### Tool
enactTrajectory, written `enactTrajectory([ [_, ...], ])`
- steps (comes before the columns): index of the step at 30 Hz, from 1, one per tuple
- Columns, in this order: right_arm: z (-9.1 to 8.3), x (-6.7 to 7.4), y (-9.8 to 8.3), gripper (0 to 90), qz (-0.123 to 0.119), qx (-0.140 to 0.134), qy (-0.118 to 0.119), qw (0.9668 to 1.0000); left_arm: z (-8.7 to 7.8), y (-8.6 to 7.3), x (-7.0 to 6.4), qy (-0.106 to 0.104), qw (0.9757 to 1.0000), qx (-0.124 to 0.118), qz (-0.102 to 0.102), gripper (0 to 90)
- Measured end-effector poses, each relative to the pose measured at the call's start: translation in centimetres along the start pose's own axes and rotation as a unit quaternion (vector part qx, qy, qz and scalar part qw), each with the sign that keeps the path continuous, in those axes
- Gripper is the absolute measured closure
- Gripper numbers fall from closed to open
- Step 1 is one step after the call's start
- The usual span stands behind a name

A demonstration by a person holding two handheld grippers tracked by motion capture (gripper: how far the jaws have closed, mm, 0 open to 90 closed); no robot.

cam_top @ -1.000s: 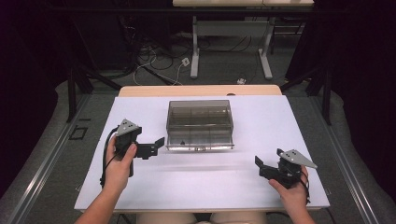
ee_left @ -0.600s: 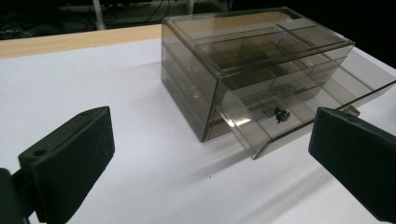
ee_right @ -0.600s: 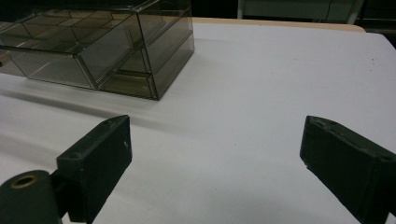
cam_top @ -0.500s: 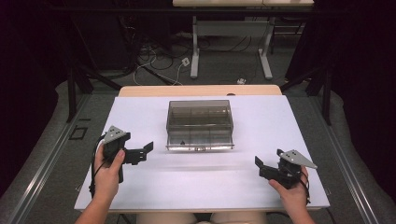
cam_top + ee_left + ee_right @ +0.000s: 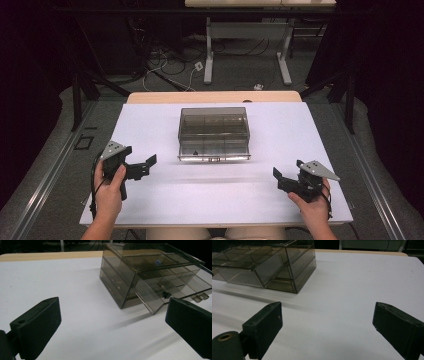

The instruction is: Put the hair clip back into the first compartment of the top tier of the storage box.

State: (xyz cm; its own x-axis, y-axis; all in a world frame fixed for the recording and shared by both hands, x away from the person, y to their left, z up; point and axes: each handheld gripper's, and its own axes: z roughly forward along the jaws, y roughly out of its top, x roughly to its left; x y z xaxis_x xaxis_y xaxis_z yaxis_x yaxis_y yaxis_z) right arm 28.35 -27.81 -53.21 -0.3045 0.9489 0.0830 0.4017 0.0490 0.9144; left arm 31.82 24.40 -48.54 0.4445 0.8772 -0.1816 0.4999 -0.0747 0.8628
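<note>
Holding the left gripper (image 5: 145, 166) near the left edge of the white table (image 5: 150, 125), jaws spread wide and gripping nothing. Pointing toward the smoky clear drawer box (image 5: 214, 131), sitting ahead and to the right of this gripper, well apart from it. Showing, in the left gripper view, the box (image 5: 150, 275) up and to the right beyond the two black jaws, its lower drawer (image 5: 172, 292) pulled partly out and slanting toward the table, a small dark thing (image 5: 165, 294) lying inside it and a pale blue spot (image 5: 157, 263) higher up inside; too small to tell what either is.

Holding the right gripper (image 5: 283, 180) near the right front corner of the table, jaws likewise gaping wide and grasping nothing. Sitting ahead and to the left of this gripper, well apart, the same box (image 5: 274, 265), with bare white table (image 5: 352, 290) lying between the jaws.

Resting both hands, left hand (image 5: 107, 192) and right hand (image 5: 312, 207), around the gripper handles, touching nothing else.
</note>
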Motion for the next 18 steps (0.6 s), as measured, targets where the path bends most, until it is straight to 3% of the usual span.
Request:
enactTrajectory([
  [18, 0.1, 0.0, -0.1, 8.8, 0.000, -0.001, -0.004, 1.0000, 0.5, -2.2, 1.2, 0.004, 0.9999, 0.004, -0.016, 0.4],
])
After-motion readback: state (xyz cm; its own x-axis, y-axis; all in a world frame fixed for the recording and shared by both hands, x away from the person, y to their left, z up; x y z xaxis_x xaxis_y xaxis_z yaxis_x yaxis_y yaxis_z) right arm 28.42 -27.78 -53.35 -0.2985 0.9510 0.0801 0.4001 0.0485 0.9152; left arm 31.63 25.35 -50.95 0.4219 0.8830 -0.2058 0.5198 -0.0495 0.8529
